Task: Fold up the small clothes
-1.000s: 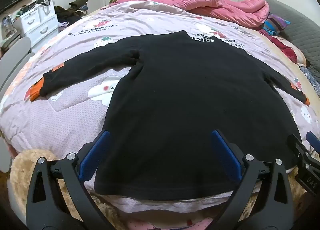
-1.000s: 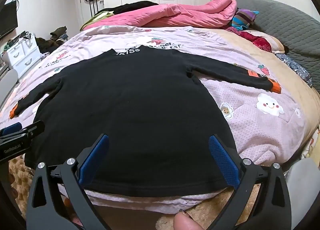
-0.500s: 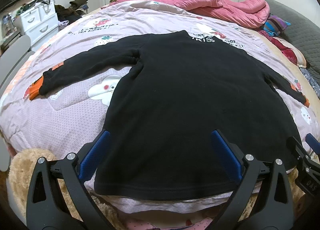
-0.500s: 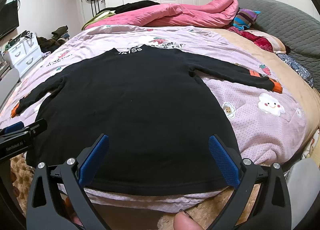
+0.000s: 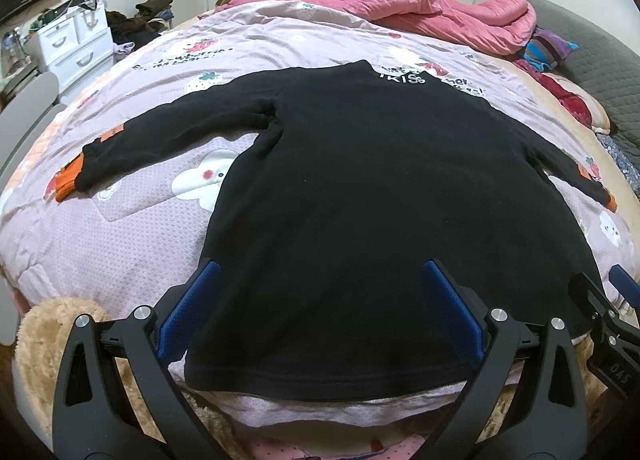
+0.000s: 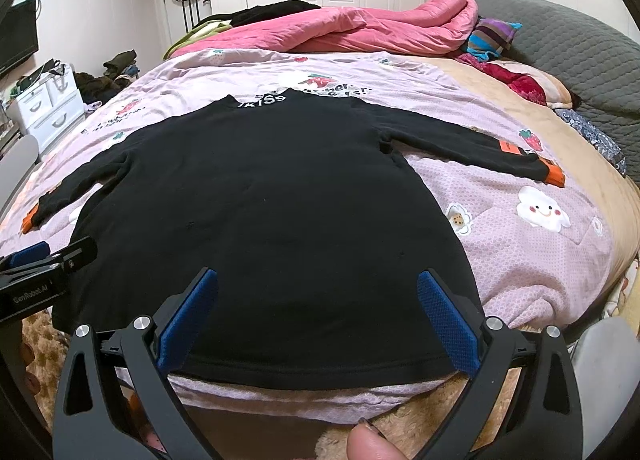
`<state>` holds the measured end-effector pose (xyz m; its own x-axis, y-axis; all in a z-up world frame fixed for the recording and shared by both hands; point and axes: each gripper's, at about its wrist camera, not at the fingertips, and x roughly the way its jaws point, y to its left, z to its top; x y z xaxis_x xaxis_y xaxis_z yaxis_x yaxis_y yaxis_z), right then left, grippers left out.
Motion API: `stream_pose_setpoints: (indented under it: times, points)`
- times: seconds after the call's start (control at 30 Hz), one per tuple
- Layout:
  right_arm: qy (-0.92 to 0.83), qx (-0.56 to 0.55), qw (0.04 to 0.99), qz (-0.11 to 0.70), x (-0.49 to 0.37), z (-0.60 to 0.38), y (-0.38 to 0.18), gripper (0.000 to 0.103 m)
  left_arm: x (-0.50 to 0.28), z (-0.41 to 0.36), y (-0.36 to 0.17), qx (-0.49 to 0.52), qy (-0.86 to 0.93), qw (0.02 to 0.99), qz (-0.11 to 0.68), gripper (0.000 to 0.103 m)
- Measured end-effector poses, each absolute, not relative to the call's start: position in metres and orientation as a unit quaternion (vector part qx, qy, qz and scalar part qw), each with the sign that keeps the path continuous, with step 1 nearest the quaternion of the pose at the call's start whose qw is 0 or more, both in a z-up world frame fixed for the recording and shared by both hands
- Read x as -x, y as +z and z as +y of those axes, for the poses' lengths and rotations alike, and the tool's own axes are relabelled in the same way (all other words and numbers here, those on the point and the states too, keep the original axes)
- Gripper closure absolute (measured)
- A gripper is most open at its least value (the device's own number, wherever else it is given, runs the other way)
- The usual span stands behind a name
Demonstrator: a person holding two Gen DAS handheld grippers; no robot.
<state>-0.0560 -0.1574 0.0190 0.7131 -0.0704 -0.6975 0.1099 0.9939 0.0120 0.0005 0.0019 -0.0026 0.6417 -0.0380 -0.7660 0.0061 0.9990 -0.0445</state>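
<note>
A black long-sleeved top (image 5: 360, 199) lies flat on the bed, back up, sleeves spread, with orange cuffs and white lettering at the collar; it also shows in the right wrist view (image 6: 272, 203). My left gripper (image 5: 320, 300) is open and empty, hovering over the left part of the hem. My right gripper (image 6: 316, 308) is open and empty over the right part of the hem. Each gripper shows at the edge of the other's view: the right gripper (image 5: 608, 324), the left gripper (image 6: 44, 268).
The top rests on a lilac cartoon-print quilt (image 5: 120, 219) on the bed. A pink duvet (image 6: 352, 27) is heaped at the far end, with a grey headboard (image 6: 580, 55) on the right. White drawers (image 5: 76, 47) stand on the left. A tan fleece blanket (image 5: 52, 328) hangs at the near edge.
Both grippers have drifted slightly; the top looks a little farther away and lower in the views. Nothing was grasped and the top has not moved.
</note>
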Motion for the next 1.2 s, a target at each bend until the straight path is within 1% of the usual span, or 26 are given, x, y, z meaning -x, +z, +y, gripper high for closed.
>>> stream_pose_setpoints:
  times: [1.2]
  points:
    - [-0.04, -0.023, 0.925, 0.378, 0.047, -0.156, 0.022, 0.004, -0.01, -0.003, -0.007, 0.022, -0.024, 0.902, 0.431, 0.009]
